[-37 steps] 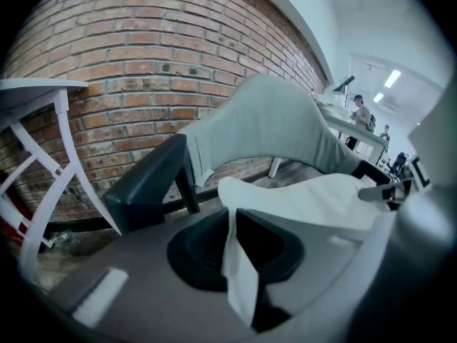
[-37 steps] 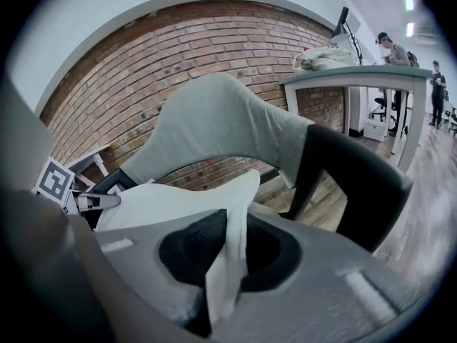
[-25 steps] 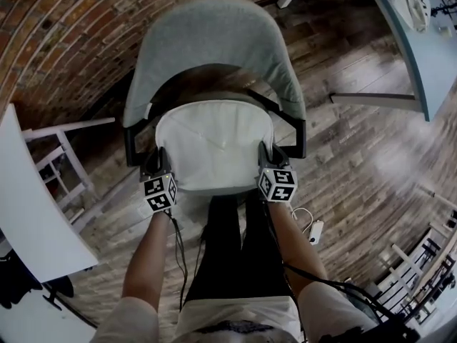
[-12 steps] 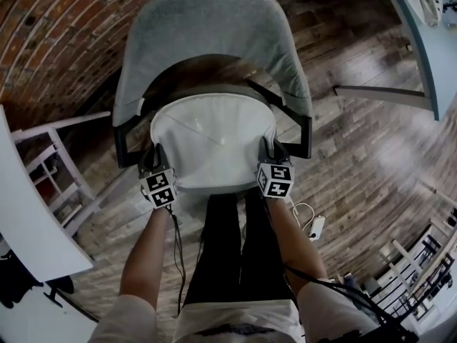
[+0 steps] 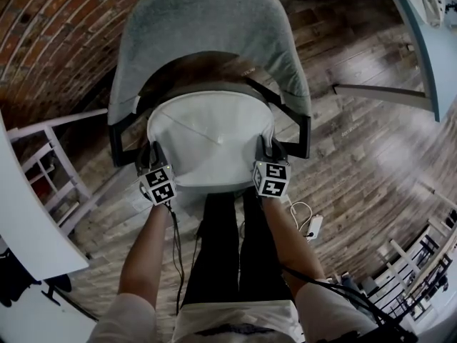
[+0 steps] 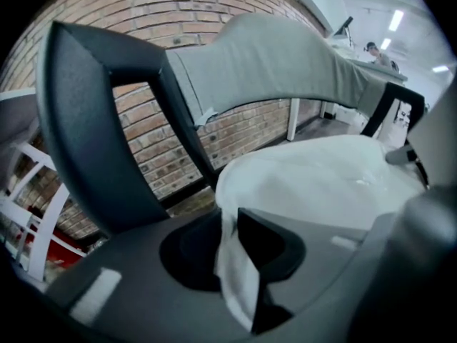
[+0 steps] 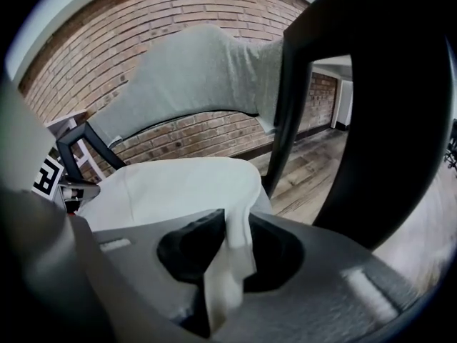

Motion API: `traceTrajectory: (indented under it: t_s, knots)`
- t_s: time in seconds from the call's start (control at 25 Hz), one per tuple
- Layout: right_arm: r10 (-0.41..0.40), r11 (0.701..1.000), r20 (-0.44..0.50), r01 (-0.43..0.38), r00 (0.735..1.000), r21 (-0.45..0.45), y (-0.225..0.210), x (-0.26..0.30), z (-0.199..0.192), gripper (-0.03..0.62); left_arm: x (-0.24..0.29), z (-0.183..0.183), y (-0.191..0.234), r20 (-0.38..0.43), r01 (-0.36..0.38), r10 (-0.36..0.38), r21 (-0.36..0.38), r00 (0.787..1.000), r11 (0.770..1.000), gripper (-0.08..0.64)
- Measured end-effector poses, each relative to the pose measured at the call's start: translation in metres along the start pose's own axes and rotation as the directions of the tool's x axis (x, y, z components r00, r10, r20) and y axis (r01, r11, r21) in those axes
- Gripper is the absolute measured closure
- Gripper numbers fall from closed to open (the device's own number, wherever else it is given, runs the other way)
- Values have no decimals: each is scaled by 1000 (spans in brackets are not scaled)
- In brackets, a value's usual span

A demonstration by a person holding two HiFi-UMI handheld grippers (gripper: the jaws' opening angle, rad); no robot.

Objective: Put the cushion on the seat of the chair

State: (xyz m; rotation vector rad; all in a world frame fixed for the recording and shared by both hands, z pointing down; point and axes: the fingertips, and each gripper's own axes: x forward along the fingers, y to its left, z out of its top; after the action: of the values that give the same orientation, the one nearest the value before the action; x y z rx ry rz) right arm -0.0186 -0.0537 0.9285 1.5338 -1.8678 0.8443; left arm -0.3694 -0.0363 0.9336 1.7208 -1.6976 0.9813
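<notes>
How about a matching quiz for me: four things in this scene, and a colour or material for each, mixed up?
Things:
1. cushion
2. chair backrest
3. wall
4. floor

Descriptions:
A. red brick
B. wooden planks
C. white, lying over the seat
D. grey fabric, curved

Pairs: 1-C, 2-D, 3-A, 4-B
</notes>
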Motion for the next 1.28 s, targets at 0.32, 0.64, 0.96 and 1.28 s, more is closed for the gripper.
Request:
traceTrajectory:
  t_s: [0.32,0.64,0.96,1.28]
  knots:
    - [-69,997,23,69,997,21,-2,-16,19,470,-12,11,3,11,-51,51,16,999,999,497]
    - [-95,994,5,95,995,-45,-8,-47,27,443,-43,32,-3,35,-32,31,24,999,999,497]
    - [-80,995,10,80,997,-55,-3,-105,59,445,-111,63,-1,64,-9,9,5,998,1000,497]
    - [37,995,115,-25,993,-99,33,-182,141,445,-201,118,2,166,55,-46,-52,985,997,497]
